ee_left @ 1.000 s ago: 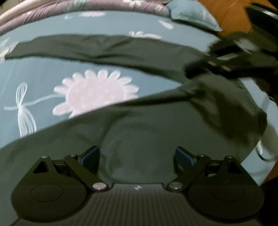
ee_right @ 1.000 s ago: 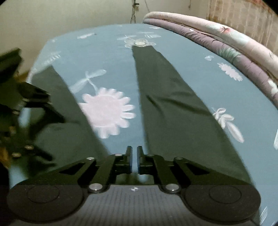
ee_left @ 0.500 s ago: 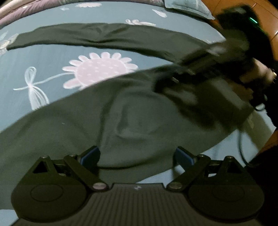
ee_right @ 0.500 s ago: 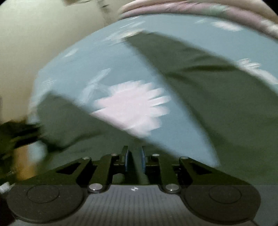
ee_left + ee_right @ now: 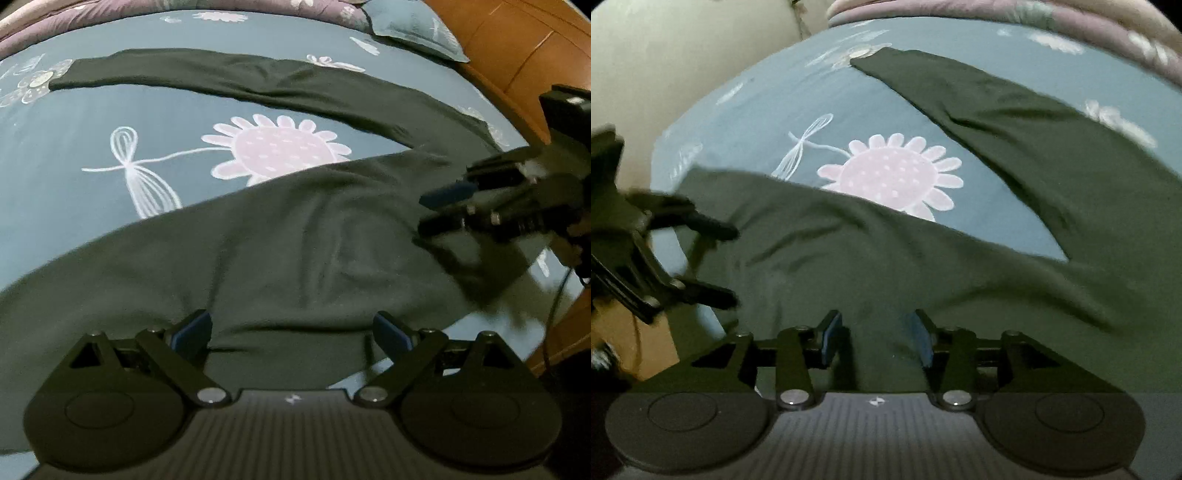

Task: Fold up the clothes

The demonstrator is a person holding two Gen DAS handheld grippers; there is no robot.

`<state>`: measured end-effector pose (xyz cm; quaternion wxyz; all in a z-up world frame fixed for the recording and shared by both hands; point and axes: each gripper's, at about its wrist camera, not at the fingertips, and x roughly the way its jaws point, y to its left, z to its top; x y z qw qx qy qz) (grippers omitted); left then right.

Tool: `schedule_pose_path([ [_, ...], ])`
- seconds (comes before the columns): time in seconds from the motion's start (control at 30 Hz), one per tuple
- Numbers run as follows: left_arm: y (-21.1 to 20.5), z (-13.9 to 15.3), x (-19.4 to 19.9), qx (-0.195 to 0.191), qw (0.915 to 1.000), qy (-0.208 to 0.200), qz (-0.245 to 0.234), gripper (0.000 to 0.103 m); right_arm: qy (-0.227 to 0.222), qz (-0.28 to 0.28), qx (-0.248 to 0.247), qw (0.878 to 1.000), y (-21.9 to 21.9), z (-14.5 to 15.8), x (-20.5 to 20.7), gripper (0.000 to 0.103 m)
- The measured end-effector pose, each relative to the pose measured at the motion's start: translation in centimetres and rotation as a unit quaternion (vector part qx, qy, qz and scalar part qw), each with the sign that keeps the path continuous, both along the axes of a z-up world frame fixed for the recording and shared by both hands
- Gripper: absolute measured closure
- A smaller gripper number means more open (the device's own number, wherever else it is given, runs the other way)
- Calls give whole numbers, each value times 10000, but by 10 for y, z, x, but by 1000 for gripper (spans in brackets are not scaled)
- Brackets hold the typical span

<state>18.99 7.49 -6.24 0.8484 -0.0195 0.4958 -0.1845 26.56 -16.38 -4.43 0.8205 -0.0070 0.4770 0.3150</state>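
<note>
Item: dark green trousers (image 5: 295, 251), spread on a blue flowered bedsheet (image 5: 74, 147).

Hidden or unclear: we cannot see the waistband whole; its edge runs under our left gripper (image 5: 291, 328) in the left view and under our right gripper (image 5: 875, 332) in the right view. The right gripper appears in the left view only as a blurred dark shape at the right edge.

Lie: two long legs fan out from the waist near us. One leg stretches far across the bed toward the rolled quilt (image 5: 1071, 22); the other reaches sideways, and a pink flower print (image 5: 894, 173) shows between them.

Views: only the left shows the pillow (image 5: 413, 29) and wooden headboard (image 5: 517, 48); only the right shows the pale wall (image 5: 665, 55).

Tongs: left spread wide, cloth between the pads but ungripped; right partly parted, gripping nothing.
</note>
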Motion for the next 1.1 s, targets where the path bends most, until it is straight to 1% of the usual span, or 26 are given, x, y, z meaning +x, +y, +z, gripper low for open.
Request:
schedule_pose_path([
  [0.1,17,6,10,-26,9995,-323,8,9,-120,-446,17,9989,2,5,0,56],
  [0.17,28,0,16,-34,9995,-320,33,9,-200,-743,28,9970,4,9,0,56],
  [0.2,34,-6,18,-47,9997,-235,47,9,-92,-817,18,9966,9,4,0,56],
  [0.23,40,-12,17,-72,9999,-136,52,9,66,-866,3,9962,16,-3,0,52],
  [0.27,46,-12,10,-148,9996,-218,-51,9,29,-876,-70,9961,24,-5,-5,48],
  [0.3,52,-11,3,-196,9996,-171,-142,9,25,-761,-166,9970,32,-4,-12,42],
  [0.37,63,-7,-8,-209,9994,-26,-278,9,63,-500,-335,9982,45,4,-25,41],
  [0.4,69,-5,-10,-211,9992,114,-318,9,65,-405,-399,9984,49,9,-31,42],
  [0.43,75,-2,-11,-192,9992,113,-337,9,-2,-407,-436,9982,51,15,-34,42],
  [0.47,81,1,-10,-152,9994,-20,-322,9,-91,-441,-466,9979,54,20,-37,42],
  [0.5,87,3,-8,-123,9994,-131,-296,9,-146,-456,-414,9980,57,24,-37,42],
  [0.57,95,0,1,-148,9996,-168,-150,9,-121,-411,-267,9987,71,24,-35,42],
  [0.63,103,-5,1,-159,9998,-140,-29,9,55,-274,-343,9990,90,12,-34,42],
  [0.67,106,-8,-1,-161,9998,-104,24,9,248,-210,-374,9988,97,4,-34,42],
  [0.7,110,-11,-5,-168,9998,-63,58,9,496,-166,-326,9981,102,-4,-37,37],
  [0.73,115,-11,-12,-194,9998,8,23,8,501,-129,-258,9983,105,-5,-45,30],
  [0.8,125,-12,-26,-190,9996,203,22,8,758,156,-162,9969,111,-4,-56,27],
  [0.83,130,-10,-32,-193,9995,229,10,8,889,284,-124,9956,112,-3,-60,27],
  [0.9,138,-4,-35,-123,9998,142,35,8,873,362,-239,9952,116,0,-60,27],
  [0.97,143,1,-32,32,9998,-92,194,8,690,293,-263,9968,120,6,-52,27],
  [1.03,150,-2,-27,-44,9994,-81,348,8,514,243,-186,9982,127,11,-43,27],
  [1.1,157,-11,-29,-190,9985,113,505,8,409,259,-176,9987,137,10,-36,27],
])
